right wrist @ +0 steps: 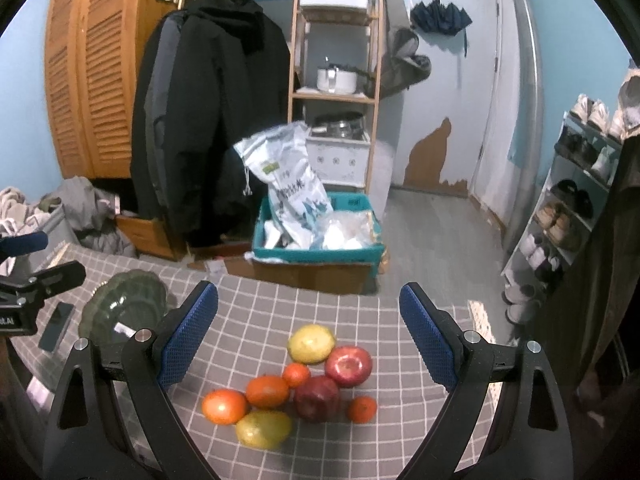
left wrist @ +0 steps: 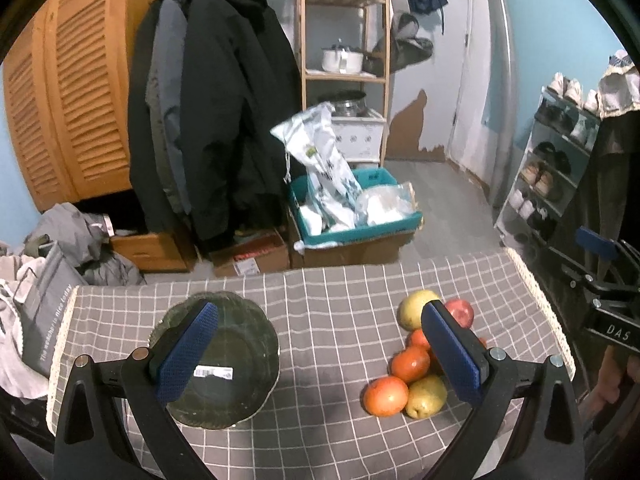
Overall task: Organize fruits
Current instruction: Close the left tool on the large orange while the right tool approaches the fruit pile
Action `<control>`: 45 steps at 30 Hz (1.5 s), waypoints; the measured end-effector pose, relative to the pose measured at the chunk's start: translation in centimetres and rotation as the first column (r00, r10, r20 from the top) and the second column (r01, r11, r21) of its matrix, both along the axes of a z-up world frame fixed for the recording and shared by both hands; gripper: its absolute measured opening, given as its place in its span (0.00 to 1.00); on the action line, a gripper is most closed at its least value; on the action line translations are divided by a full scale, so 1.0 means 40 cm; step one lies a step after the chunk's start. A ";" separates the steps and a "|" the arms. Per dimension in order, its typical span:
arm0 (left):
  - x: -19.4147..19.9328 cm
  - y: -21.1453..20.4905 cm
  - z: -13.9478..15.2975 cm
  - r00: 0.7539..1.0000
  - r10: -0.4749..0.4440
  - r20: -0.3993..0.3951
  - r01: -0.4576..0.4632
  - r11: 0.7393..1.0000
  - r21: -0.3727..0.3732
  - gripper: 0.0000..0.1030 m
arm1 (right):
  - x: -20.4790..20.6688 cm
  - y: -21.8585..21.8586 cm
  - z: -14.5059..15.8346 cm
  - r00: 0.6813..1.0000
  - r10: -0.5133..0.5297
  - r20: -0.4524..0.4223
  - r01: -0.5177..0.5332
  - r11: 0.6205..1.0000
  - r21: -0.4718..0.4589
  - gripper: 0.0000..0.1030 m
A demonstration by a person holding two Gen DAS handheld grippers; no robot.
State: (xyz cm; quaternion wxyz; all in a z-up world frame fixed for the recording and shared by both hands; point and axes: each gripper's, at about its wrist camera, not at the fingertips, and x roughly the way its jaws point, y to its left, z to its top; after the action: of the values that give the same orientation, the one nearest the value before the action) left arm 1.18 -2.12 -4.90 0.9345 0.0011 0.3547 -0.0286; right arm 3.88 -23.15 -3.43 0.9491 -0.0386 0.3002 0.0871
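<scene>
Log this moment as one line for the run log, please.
stage: start | left gripper: jaws open, empty | right gripper: jaws open, empty | fruit pile: on tablecloth | green plate: no fruit in it

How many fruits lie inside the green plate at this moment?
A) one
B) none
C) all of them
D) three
B: the green plate holds no fruit, only a white label, while the fruits lie in a cluster on the checked tablecloth to its right, and both the left gripper and the right gripper are open and hold nothing.
</scene>
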 end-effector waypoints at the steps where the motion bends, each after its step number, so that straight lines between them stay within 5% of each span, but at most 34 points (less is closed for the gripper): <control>1: 0.006 -0.001 -0.003 1.000 -0.002 -0.011 0.002 1.000 0.004 0.99 | 0.005 -0.006 -0.011 1.000 -0.005 -0.016 0.005 1.000 -0.001 0.88; 14: 0.073 -0.046 -0.116 0.984 -0.050 -0.170 0.053 0.998 0.016 0.99 | 0.043 -0.049 -0.154 0.976 -0.047 -0.212 0.042 0.999 -0.029 0.88; 26: 0.133 -0.087 -0.303 0.926 -0.100 -0.364 0.083 0.995 -0.063 0.99 | 0.072 -0.088 -0.301 0.922 -0.102 -0.373 0.080 0.994 -0.074 0.88; 45: 0.173 -0.146 -0.479 0.849 -0.139 -0.509 0.104 0.990 -0.096 0.99 | 0.076 -0.151 -0.469 0.849 -0.153 -0.505 0.124 0.988 -0.091 0.88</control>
State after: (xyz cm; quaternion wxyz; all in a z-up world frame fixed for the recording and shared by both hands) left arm 8.11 -7.98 -24.06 0.8016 -0.0143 0.5896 -0.0984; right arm 6.91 -29.19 -22.19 0.8380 -0.0185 0.5451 0.0173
